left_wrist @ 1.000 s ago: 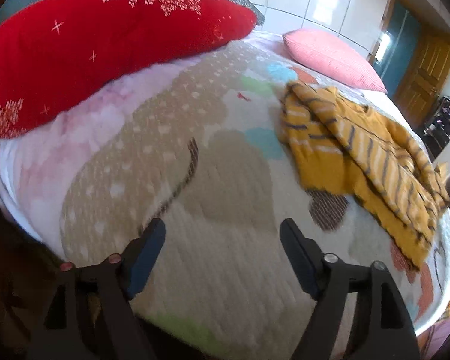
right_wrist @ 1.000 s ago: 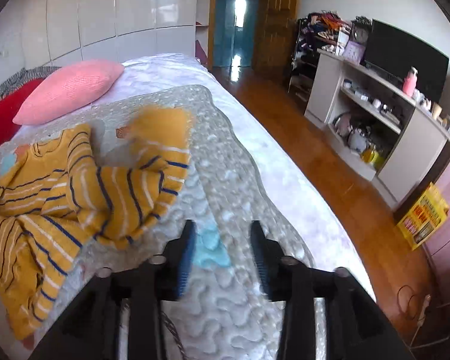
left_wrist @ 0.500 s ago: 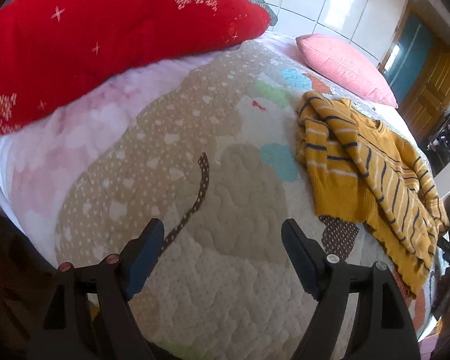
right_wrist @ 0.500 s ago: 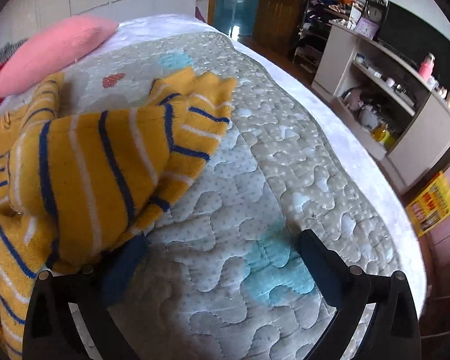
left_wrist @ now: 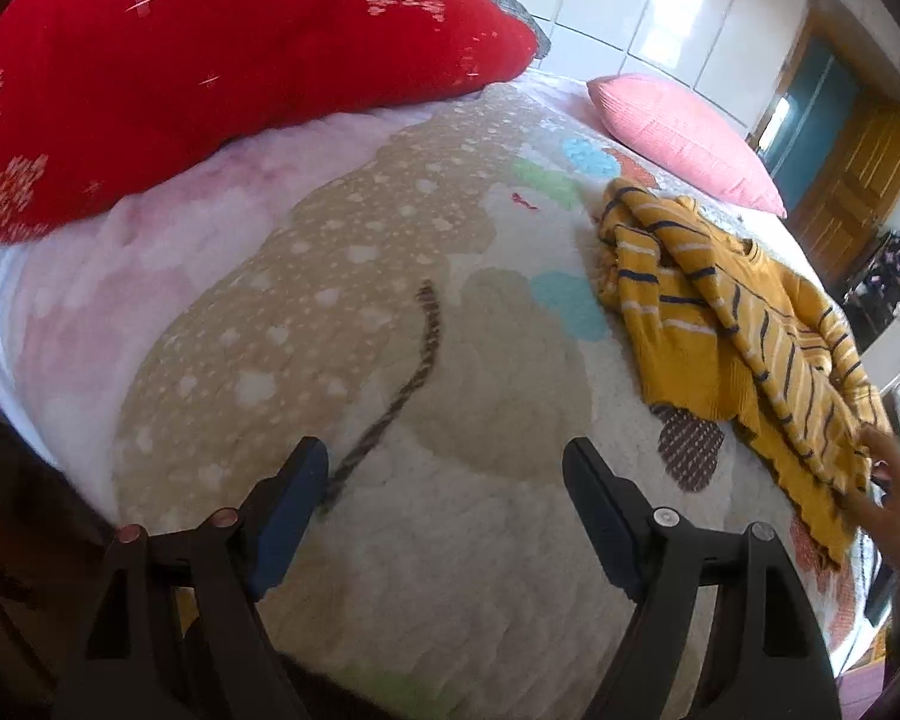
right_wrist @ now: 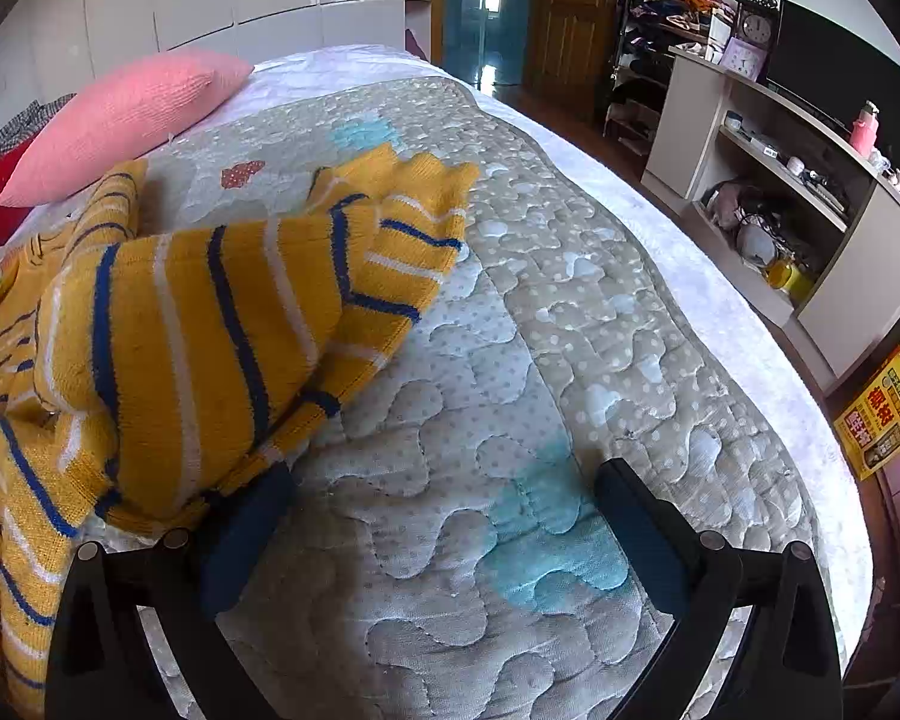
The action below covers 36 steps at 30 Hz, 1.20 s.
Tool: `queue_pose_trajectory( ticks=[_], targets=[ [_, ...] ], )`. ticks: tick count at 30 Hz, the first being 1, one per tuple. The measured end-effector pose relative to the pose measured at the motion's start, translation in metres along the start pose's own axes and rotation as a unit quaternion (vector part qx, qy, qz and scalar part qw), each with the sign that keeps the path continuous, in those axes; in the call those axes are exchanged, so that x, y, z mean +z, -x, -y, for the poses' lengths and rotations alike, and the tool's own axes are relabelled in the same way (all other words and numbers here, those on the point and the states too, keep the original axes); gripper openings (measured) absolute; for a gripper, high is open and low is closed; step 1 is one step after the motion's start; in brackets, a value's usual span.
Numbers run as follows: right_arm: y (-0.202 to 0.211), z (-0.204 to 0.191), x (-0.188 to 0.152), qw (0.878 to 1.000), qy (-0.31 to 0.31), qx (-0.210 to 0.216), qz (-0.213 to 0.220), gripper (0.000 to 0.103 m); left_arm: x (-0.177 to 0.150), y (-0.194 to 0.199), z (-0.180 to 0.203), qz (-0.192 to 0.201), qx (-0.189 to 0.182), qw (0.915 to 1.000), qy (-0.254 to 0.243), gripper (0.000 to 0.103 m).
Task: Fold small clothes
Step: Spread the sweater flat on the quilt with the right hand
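A yellow striped knit sweater (right_wrist: 198, 336) lies crumpled on the quilted bed cover (right_wrist: 510, 360), towards the side of the bed where the pink pillow (right_wrist: 120, 120) rests; a red pillow (left_wrist: 210, 60) sits further along the head end. The garment is bunched, with one sleeve or hem corner flopped over toward the middle of the quilt, so nothing is folded yet.

The right hand-held gripper (right_wrist: 444, 516) sits low over the quilt, its jaws having just been opening and now spread wide. The sweater's near edge touches or overlaps the outer side of its left finger, but nothing lies between the pads. The left hand-held gripper (left_wrist: 444, 504) hovers over bare quilt, well apart from the sweater, its jaws also spread and empty. In the left wrist view, the person's hand (left_wrist: 888, 498) appears at the sweater's lower hem.

The step in hand looks like the start: getting hold of the garment in order to lay it flat. The next move probably calls for the right hand-held gripper to shift sideways onto the sweater's edge and pinch it, while the left one travels across to take an opposite corner, so the two can pull the knit out smooth before any fold.
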State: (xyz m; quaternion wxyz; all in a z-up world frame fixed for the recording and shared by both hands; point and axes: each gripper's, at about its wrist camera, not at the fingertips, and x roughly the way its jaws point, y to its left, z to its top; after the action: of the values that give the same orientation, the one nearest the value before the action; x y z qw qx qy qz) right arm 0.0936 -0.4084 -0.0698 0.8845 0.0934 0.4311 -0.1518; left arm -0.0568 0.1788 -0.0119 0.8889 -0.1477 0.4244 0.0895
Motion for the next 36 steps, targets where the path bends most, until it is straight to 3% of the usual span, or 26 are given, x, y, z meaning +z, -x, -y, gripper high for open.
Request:
queue_pose_trajectory(
  ticks=[9,18,24,36],
  targets=[
    [0.0,0.001,0.0,1.0,-0.002,-0.001,0.0,0.103,-0.014,0.022,-0.057,0.007,0.029,0.9995,0.01,0.08],
    [0.0,0.0,0.0,1.0,-0.003,-0.002,-0.001,0.103,-0.021,0.036,-0.068,0.017,0.051,0.9985,0.016,0.08],
    [0.0,0.0,0.0,1.0,-0.003,-0.002,-0.001,0.103,-0.021,0.025,-0.041,0.004,0.026,0.9996,-0.006,0.08],
    [0.0,-0.001,0.0,1.0,-0.004,-0.003,-0.001,0.103,-0.014,0.04,0.013,0.024,0.004,0.9985,-0.048,0.08]
  ],
)
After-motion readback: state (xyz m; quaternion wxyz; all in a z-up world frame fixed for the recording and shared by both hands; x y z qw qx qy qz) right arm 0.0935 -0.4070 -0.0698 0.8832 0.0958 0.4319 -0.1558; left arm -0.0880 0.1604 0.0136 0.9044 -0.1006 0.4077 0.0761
